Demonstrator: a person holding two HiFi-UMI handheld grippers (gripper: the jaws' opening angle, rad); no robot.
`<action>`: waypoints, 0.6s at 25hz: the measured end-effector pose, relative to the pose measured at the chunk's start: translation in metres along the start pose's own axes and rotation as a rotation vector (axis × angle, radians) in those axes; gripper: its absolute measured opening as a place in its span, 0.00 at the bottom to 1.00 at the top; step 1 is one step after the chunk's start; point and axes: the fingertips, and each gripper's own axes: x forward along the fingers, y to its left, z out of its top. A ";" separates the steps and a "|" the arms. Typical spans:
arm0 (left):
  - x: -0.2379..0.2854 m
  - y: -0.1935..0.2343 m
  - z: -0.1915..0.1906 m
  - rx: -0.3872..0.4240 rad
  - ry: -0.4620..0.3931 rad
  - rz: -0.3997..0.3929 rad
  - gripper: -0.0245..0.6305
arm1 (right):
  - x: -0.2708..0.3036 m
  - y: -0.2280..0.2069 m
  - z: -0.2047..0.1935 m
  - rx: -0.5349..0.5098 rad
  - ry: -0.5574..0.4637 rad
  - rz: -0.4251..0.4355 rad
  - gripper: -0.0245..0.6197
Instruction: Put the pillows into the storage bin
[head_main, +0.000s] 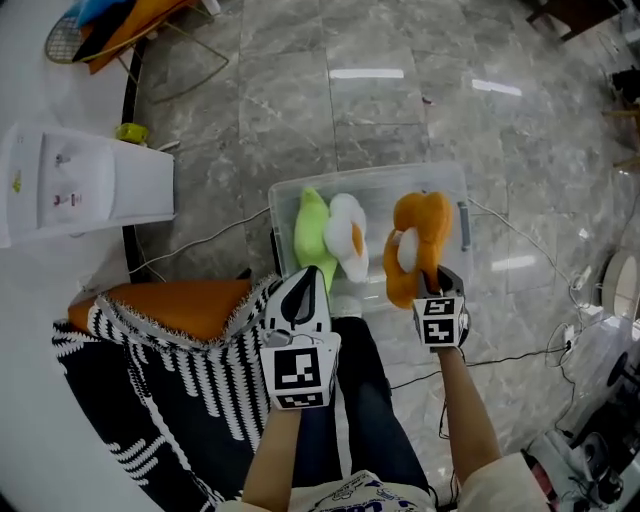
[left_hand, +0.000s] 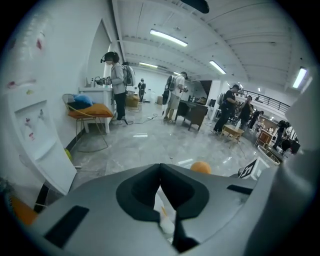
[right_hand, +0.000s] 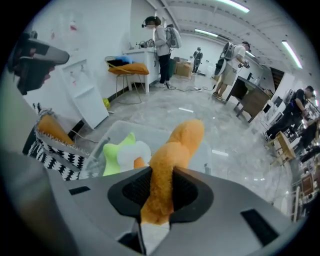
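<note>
Grey marble floor holds the clear bin (head_main: 372, 180). The right gripper (right_hand: 159, 197) pinches the orange pillow (head_main: 418, 240) above it, and the left gripper (left_hand: 162, 202) nips the green and white pillow (head_main: 330, 235) at the bin's left side. Each should be lowered well inside before the jaws let go.

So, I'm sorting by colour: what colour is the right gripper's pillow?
The pillow is orange with a white patch; best in head view.
</note>
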 end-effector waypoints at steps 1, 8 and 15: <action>0.007 0.002 -0.007 -0.006 0.007 -0.003 0.06 | 0.013 -0.001 -0.006 -0.018 0.019 -0.005 0.20; 0.049 0.016 -0.056 -0.037 0.056 -0.019 0.06 | 0.106 -0.005 -0.037 -0.119 0.126 -0.044 0.21; 0.075 0.030 -0.094 -0.107 0.013 -0.013 0.06 | 0.185 -0.002 -0.064 -0.212 0.223 -0.081 0.22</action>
